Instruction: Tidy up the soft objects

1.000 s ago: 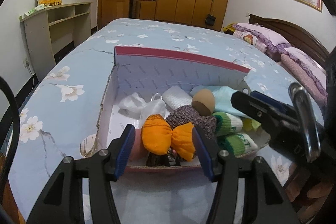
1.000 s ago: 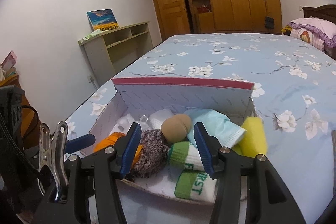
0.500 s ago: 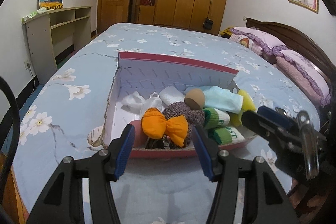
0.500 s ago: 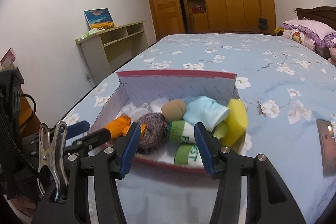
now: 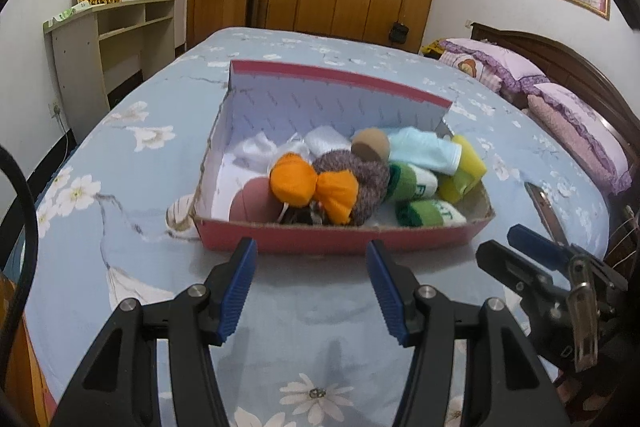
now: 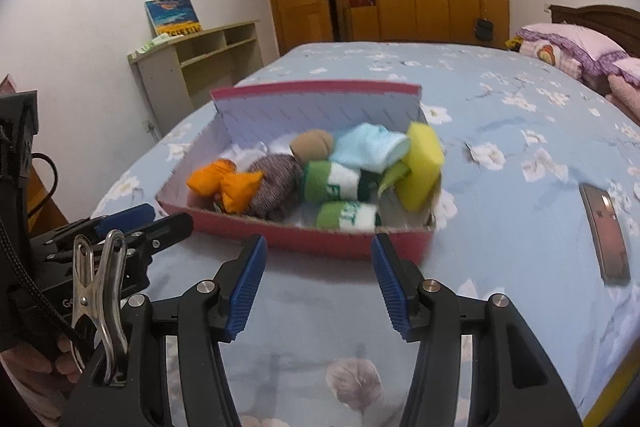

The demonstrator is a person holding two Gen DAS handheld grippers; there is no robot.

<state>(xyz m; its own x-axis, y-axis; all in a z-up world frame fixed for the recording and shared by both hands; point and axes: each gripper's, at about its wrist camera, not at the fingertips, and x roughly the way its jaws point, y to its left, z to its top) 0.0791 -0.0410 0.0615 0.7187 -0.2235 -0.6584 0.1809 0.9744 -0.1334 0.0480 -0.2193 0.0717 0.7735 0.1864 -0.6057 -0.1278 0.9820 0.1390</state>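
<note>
A red cardboard box [image 5: 340, 243] sits on the bed, filled with soft things: an orange sock bundle [image 5: 312, 187], a grey knit roll [image 5: 360, 183], a tan ball [image 5: 370, 145], a light blue sock [image 5: 424, 151], a yellow sponge [image 5: 466, 163] and two green-and-white sock rolls [image 5: 412, 181]. My left gripper [image 5: 311, 267] hangs open just short of the box's near wall, holding nothing. In the right wrist view the box [image 6: 320, 239] lies ahead of my right gripper [image 6: 318, 259], which is open with nothing between its fingers. The left gripper [image 6: 152, 219] shows at that view's left.
A phone [image 6: 604, 239] lies on the blue floral bedsheet [image 6: 500, 131] to the right of the box. A beige bundle [image 5: 180, 215] rests against the box's left corner. Pink pillows [image 5: 576, 123] lie far right; a shelf unit [image 5: 108, 39] stands by the left wall.
Both grippers have drawn back from the box toward the near edge of the bed. Their fingers, which framed the box's contents, now stand in front of its near wall.
</note>
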